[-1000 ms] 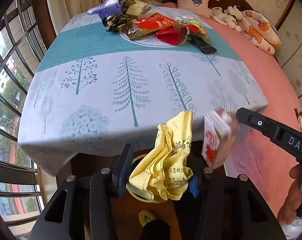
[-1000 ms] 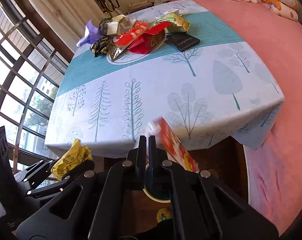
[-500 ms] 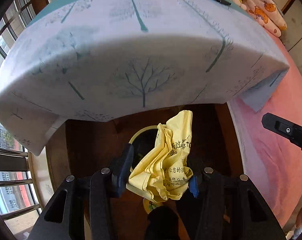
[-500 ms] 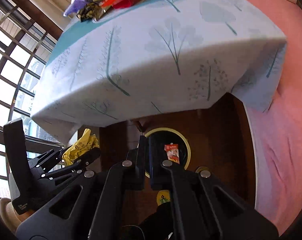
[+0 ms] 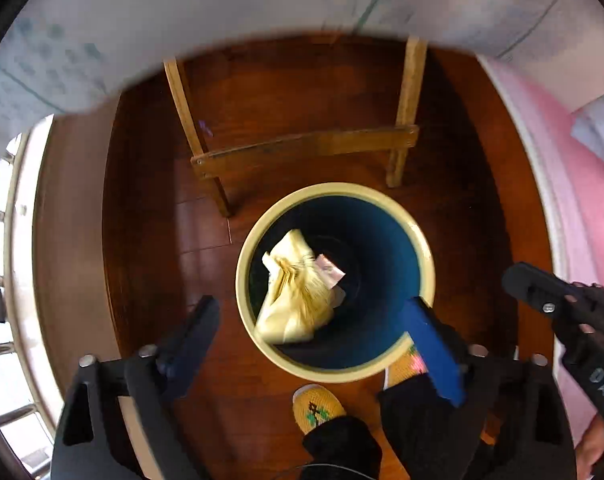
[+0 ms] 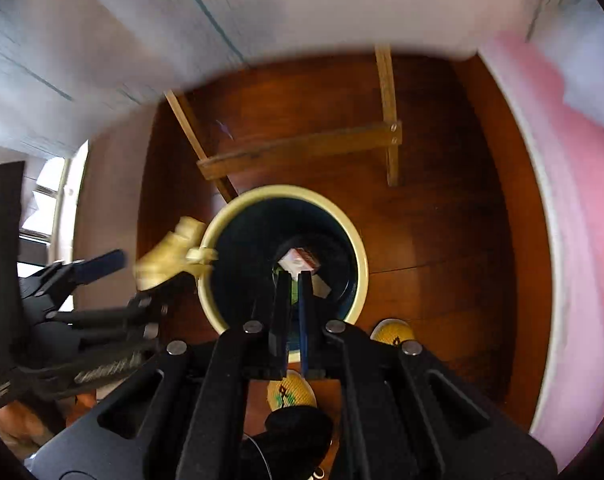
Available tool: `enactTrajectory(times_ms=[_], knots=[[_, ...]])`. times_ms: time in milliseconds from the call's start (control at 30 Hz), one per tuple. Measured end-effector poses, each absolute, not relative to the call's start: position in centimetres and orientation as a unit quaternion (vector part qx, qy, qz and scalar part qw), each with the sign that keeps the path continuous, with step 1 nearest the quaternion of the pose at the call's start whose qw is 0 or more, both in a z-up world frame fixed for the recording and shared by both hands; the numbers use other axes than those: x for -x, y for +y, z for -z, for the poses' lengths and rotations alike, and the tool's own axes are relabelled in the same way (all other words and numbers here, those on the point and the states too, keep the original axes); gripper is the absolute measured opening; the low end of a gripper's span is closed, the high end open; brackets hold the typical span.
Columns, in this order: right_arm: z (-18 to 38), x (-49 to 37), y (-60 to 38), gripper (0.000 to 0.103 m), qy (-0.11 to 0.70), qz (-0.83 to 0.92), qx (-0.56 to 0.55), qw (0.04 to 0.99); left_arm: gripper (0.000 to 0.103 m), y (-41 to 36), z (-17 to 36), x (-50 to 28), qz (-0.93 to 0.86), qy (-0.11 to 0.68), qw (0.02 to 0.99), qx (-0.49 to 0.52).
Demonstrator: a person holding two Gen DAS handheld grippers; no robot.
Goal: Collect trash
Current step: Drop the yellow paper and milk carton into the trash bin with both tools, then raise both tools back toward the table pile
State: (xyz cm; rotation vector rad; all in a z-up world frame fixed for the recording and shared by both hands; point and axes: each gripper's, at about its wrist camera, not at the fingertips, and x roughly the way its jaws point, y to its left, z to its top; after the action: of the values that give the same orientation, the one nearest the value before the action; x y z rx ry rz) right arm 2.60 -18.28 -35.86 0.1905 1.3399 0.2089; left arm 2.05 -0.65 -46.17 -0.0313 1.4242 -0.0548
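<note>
A round bin point(image 5: 421, 244) with a cream rim and dark blue inside stands on the wooden floor under the table. My left gripper point(image 5: 313, 312) is open above it. The crumpled yellow bag point(image 5: 298, 296) is free between the fingers, over the bin's mouth. In the right wrist view the bag point(image 6: 170, 256) is at the bin's rim point(image 6: 357, 256), beside the left gripper point(image 6: 142, 280). My right gripper point(image 6: 294, 276) is shut and empty over the bin. A red-and-white packet point(image 6: 300, 260) lies at the bin's bottom.
The table's wooden legs and crossbar point(image 5: 302, 148) stand just behind the bin. The tablecloth point(image 5: 262, 4) hangs overhead. A pink bed point(image 5: 581, 184) is on the right. The person's feet in yellow slippers point(image 5: 315, 404) are next to the bin.
Both grippers have tilted down from the table edge to over the bin. My left gripper has opened and let go of the yellow bag, which is dropping toward the bin.
</note>
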Motion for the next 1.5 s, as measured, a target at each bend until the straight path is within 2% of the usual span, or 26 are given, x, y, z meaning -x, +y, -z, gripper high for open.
enactTrajectory(times_ms=[33,133,300,767,1100,1500], knots=[[37.0,-2.6,-18.2,0.004,0.62,-0.097,-0.089,0.773,0.095,-0.5,46.9,-2.0,0.021,0.652,0.758,0.013],[39.3,-2.8,-17.9,0.02,0.623,-0.1,-0.094,0.77,0.095,-0.1,48.3,-1.5,0.01,0.652,0.758,0.017],[39.9,-2.8,-18.0,0.035,0.622,-0.107,-0.105,0.769,0.095,0.4,48.7,-0.7,-0.012,0.647,0.762,0.026],[30.1,-4.9,-19.0,0.035,0.584,-0.133,-0.12,0.792,0.096,0.6,33.6,-1.4,-0.012,0.56,0.828,0.036],[18.4,-6.2,-19.4,0.035,0.551,-0.13,-0.112,0.817,0.096,-0.2,20.9,-3.3,0.016,0.523,0.851,0.035],[5.3,-5.1,-19.1,0.035,0.502,-0.102,-0.141,0.847,0.096,1.0,8.2,-5.3,0.056,0.494,0.867,0.023]])
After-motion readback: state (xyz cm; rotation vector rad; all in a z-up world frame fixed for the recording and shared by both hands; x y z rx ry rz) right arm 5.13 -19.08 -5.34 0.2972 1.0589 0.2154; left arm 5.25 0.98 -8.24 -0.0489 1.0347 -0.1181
